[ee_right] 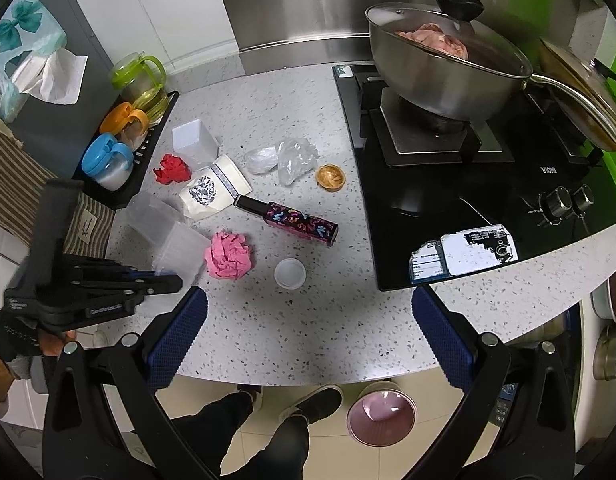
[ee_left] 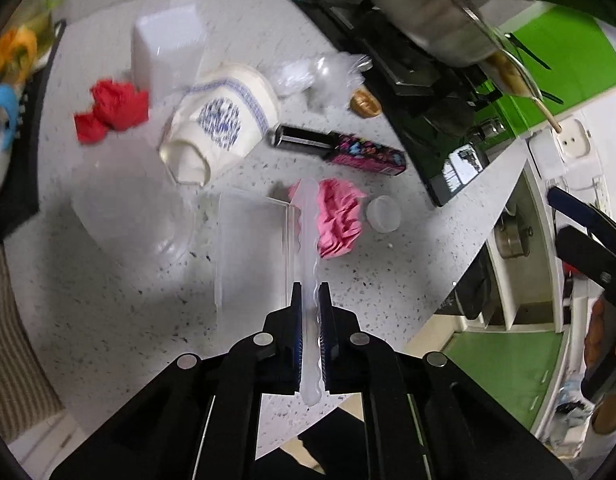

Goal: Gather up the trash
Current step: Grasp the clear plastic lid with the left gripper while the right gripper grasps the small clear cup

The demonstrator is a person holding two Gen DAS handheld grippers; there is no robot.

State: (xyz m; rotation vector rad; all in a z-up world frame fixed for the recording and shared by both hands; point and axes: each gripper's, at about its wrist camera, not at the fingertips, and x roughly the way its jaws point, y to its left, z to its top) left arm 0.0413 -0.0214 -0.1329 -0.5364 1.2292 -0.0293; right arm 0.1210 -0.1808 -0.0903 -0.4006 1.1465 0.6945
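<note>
My left gripper (ee_left: 311,300) is shut on the rim of a clear plastic container (ee_left: 252,252), held over the speckled counter; it also shows in the right wrist view (ee_right: 180,252), gripped at the left (ee_right: 176,282). My right gripper (ee_right: 308,316) is open and empty above the counter's front edge. On the counter lie a pink crumpled paper (ee_right: 229,256), a red crumpled paper (ee_right: 172,169), a white paper bag (ee_right: 212,192), a pink-black tube (ee_right: 296,222), a small white cup (ee_right: 290,273), clear plastic wrap (ee_right: 284,158) and a brown foil cup (ee_right: 330,177).
A pink bin (ee_right: 381,414) stands on the floor below the counter edge, beside the person's feet. A gas hob (ee_right: 467,184) with a lidded pan (ee_right: 447,72) fills the right. A rack of jars (ee_right: 124,136), a white tub (ee_right: 196,140) and another clear container (ee_right: 148,216) sit at left.
</note>
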